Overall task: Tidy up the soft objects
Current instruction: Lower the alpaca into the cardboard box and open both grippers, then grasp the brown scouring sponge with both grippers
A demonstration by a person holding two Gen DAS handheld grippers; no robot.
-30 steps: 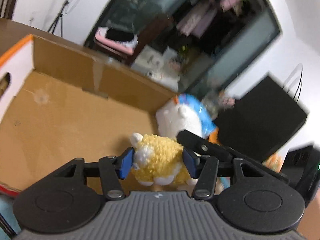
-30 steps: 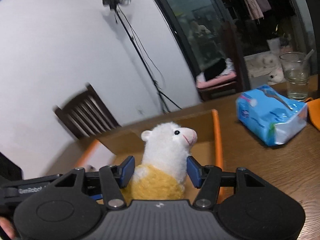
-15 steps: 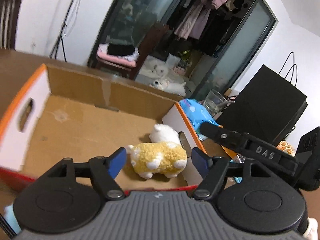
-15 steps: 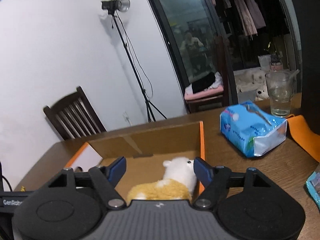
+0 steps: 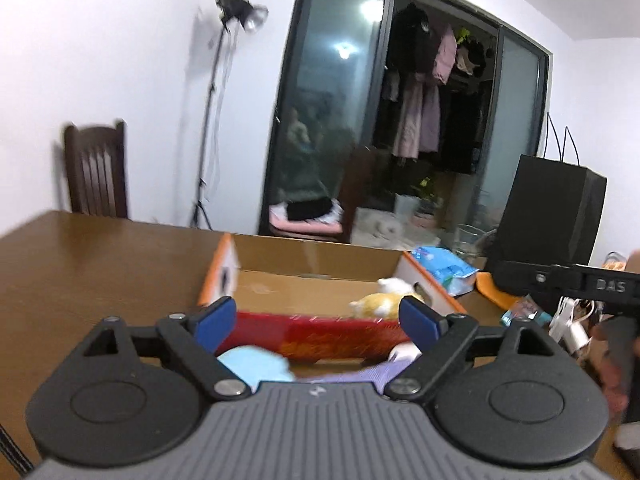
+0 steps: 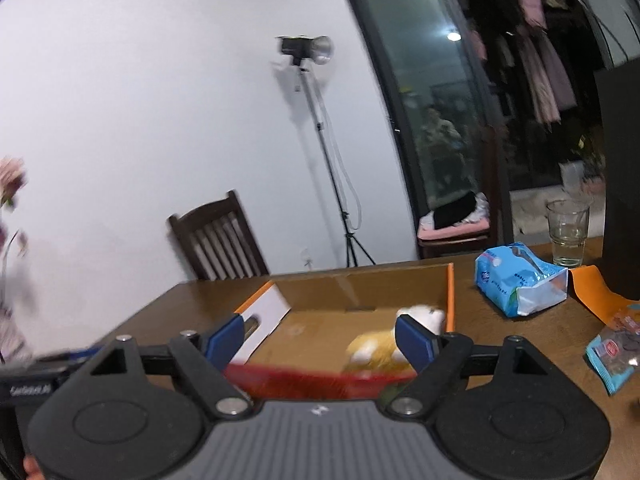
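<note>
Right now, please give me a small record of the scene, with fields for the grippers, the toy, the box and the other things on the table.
left gripper: open, holding nothing
right gripper: open, holding nothing
alpaca plush: yellow and white, lying inside the box near its right wall
cardboard box: open top, on the wooden table
tissue pack: blue, right of the box
glass: behind the tissue pack
soft items outside the box: light blue toy, blurred, in front of the box

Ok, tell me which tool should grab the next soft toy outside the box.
Left, probably. The open left tool has a blue toy and a purple one lying right under it; the right tool shows none.
</note>
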